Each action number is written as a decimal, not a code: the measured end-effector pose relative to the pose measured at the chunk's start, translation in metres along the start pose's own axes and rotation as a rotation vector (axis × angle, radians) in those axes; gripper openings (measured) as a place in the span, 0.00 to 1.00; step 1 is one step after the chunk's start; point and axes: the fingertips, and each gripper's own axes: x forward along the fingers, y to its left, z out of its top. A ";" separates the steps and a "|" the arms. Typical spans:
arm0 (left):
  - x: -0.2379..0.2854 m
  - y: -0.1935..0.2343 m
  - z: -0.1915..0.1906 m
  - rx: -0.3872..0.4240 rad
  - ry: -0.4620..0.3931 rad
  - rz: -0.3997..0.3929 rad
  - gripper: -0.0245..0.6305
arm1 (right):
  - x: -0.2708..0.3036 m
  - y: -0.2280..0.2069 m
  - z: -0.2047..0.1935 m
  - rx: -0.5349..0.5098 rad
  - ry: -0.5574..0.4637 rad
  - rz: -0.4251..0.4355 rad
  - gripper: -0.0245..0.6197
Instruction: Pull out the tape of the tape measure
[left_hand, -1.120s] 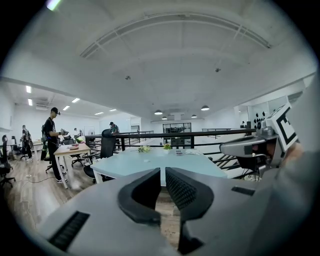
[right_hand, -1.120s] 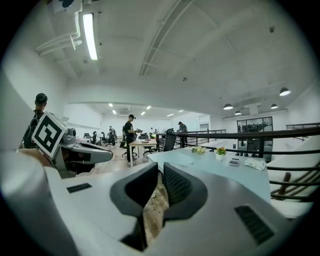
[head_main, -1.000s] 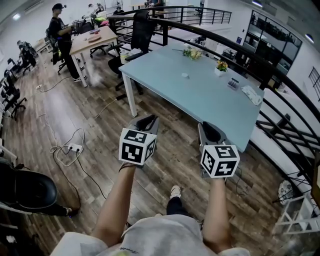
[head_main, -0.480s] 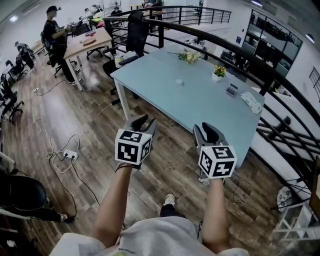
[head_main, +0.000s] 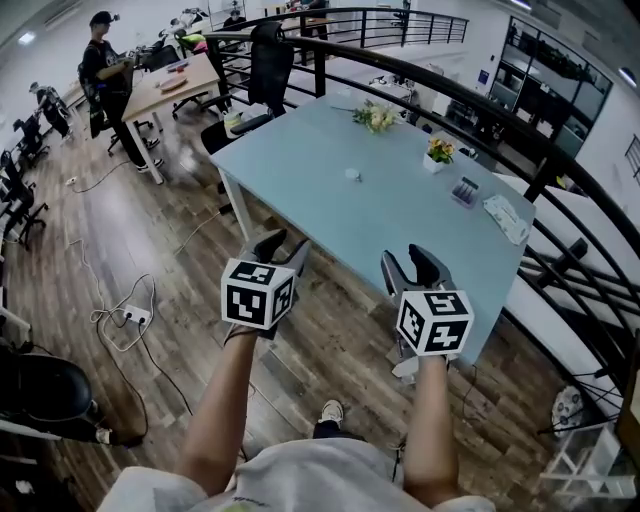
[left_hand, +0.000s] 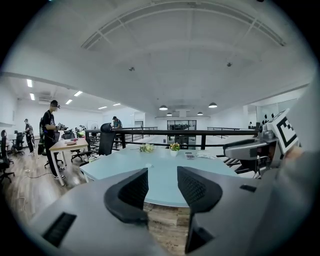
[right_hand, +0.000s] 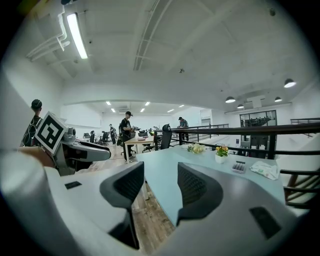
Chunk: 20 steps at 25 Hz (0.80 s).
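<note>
Tape measure (head_main: 352, 175) lies on the table (head_main: 420, 235), well inside its edges.

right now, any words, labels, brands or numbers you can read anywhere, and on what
None can be read in any view.
Left marker cube: black-and-white square pattern only, no letters or digits.
Right marker cube: the same kind of pattern, no text.
Small dark keyed gadget on the table: any print on it is too small to read.
</note>
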 end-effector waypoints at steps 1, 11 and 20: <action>0.006 0.000 0.002 -0.001 0.000 0.001 0.32 | 0.004 -0.005 0.001 0.002 0.002 0.002 0.35; 0.057 -0.004 0.019 0.027 0.003 -0.007 0.37 | 0.039 -0.042 0.004 0.001 0.013 0.034 0.39; 0.093 -0.006 0.032 0.032 -0.002 0.000 0.39 | 0.059 -0.068 0.007 -0.002 0.015 0.044 0.39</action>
